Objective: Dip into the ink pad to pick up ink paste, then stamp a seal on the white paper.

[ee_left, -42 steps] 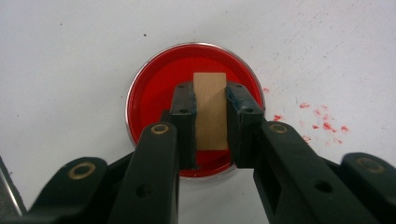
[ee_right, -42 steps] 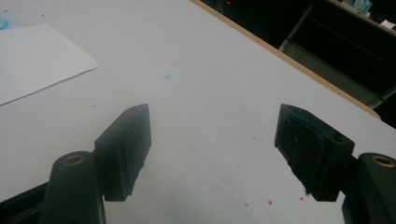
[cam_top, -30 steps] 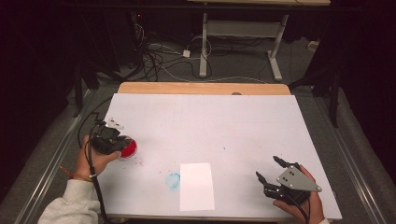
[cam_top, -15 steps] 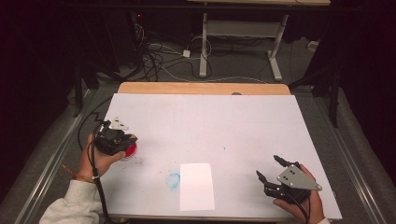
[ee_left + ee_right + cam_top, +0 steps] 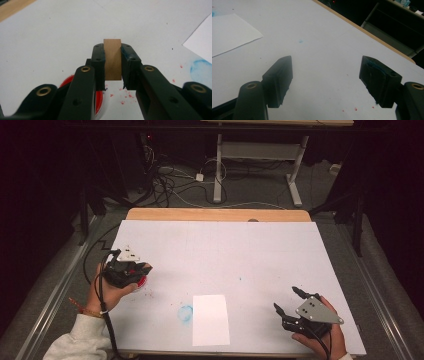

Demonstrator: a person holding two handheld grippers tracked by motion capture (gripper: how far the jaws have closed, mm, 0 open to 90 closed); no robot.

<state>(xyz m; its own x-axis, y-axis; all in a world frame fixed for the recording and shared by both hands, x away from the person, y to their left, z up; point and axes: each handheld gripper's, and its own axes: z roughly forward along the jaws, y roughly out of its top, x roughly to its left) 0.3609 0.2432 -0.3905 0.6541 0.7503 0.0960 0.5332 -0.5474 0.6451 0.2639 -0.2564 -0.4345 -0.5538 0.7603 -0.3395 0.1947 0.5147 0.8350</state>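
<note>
Pinching a small upright tan wooden block (image 5: 112, 59), left gripper (image 5: 134, 271) sits left of centre, white paper sheet (image 5: 210, 319) lower right of it; right gripper (image 5: 291, 308) spread, empty.

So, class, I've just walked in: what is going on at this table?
A person holds a gripper in each hand. The left gripper is shut on a small wooden block, held above a red ink pad. The right gripper rests open and empty. A white paper sheet lies mid-table beside a blue smudge.
</note>
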